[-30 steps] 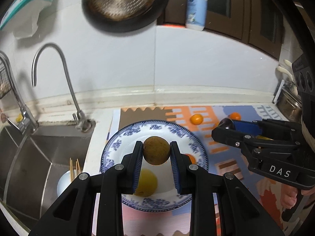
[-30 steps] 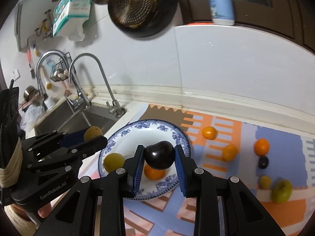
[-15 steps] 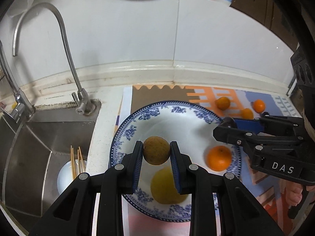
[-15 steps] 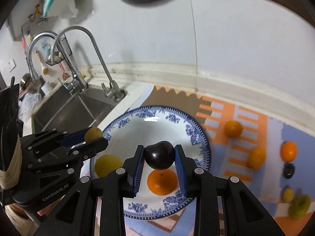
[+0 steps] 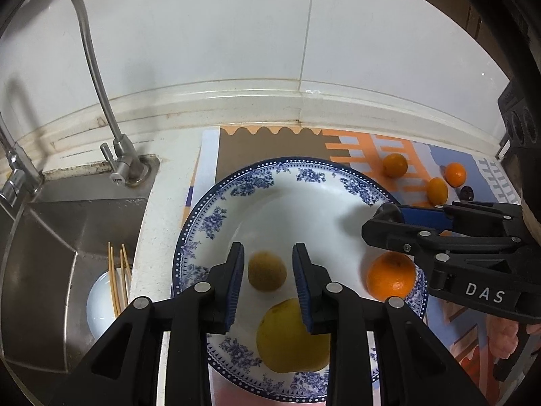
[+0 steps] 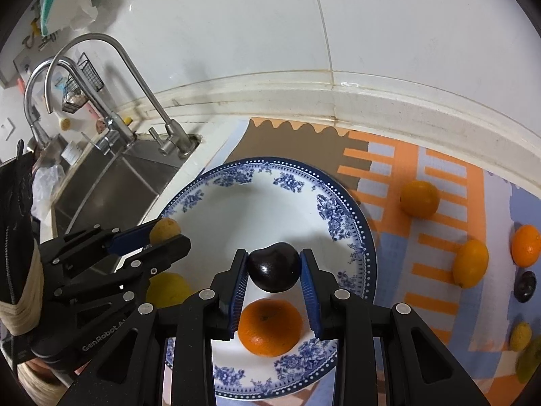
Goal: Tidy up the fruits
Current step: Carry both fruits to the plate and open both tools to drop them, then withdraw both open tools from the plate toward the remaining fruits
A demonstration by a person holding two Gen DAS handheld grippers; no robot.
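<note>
Over the blue-and-white plate on the counter, I am holding my left gripper with its jaws parted around a small brown fruit. The fruit is sitting between the two blue pads with a gap on each side, blurred, roughly egg-shaped, its longer axis running front to back along the jaws. Just beside it on the plate are lying a yellow fruit, partly under my right-hand finger, and an orange near the plate's right rim.

My right gripper is clamping a dark plum between its pads, both pads touching the plum's sides. The plum is hanging above the plate, its broad axis running across from pad to pad and its narrower top pointing away from me. The orange is lying directly below it.

Beyond the plate, on the patterned mat, small oranges and another dark plum are lying well apart. The sink is lying to the left.
</note>
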